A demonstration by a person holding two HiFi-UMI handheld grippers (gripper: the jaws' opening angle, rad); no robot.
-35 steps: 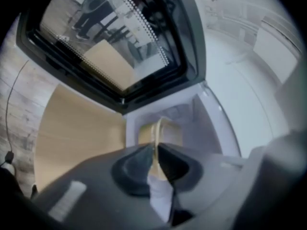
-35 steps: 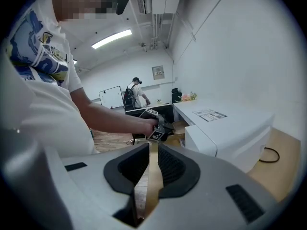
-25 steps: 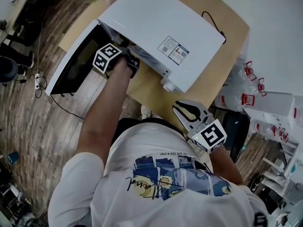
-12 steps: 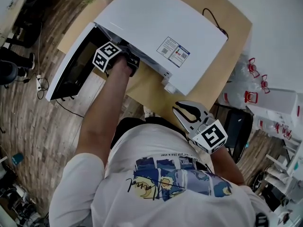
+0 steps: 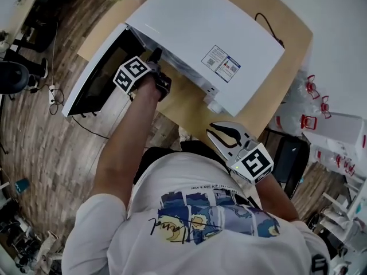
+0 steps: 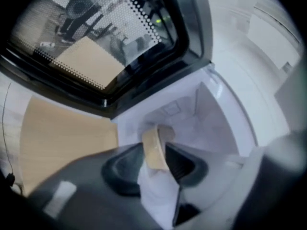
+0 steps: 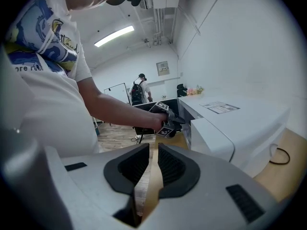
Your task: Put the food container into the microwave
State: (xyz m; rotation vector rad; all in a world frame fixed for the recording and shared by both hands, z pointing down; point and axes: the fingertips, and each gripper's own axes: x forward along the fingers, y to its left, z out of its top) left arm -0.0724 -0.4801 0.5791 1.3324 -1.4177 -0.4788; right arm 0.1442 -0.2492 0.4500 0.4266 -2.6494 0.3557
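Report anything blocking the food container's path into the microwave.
Nothing visible does. The microwave door stands open, the left claw holds the food container at the cavity mouth, and no object shows inside.

1. The microwave [image 5: 195, 27] door [image 5: 97, 76] swings open at the upper left of the head view and blocks that side.
2. The left gripper [image 5: 155, 55] and the food container [image 6: 154, 150] fill the doorway.
3. The white room inside looks free.
4. Bare bench [image 5: 183, 105] at the middle is free.

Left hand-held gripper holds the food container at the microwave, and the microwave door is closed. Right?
No: the microwave door is open, swung wide in the head view. The left hand-held gripper does hold the food container at the microwave.
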